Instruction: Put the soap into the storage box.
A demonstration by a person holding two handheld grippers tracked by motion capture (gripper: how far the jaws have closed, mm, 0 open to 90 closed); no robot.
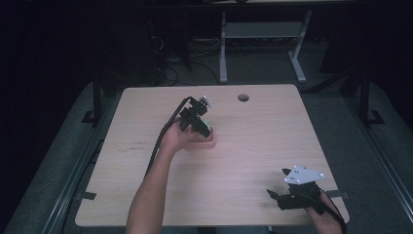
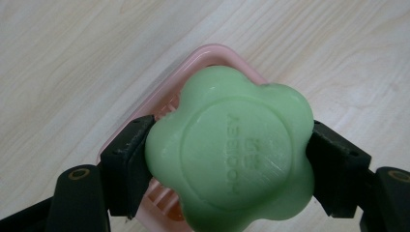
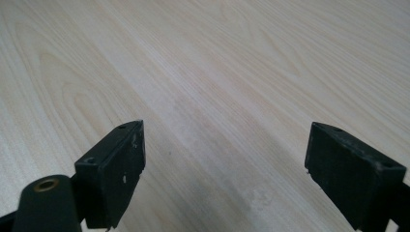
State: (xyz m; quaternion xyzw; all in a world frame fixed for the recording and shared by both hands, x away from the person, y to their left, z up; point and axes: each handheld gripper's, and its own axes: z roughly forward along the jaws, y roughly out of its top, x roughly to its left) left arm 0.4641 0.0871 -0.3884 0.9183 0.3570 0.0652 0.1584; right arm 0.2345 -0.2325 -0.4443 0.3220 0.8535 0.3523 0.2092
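Note:
A green flower-shaped soap bar [image 2: 232, 150] with embossed lettering sits between the two black jaws of my left gripper [image 2: 227, 164], which is shut on its sides. Right under it lies a pink soap dish [image 2: 203, 63]. In the high view my left gripper [image 1: 197, 119] is over the pink dish [image 1: 207, 141] near the table's middle, with a bit of green soap [image 1: 206, 124] showing. My right gripper [image 1: 282, 195] rests open near the front right corner of the table; in the right gripper view its jaws [image 3: 225, 169] stand wide apart over bare wood.
The light wooden table [image 1: 253, 141] has a round cable hole [image 1: 243, 97] at its far edge. Beyond it on the dark floor stand a white desk frame [image 1: 263, 44] and some cables.

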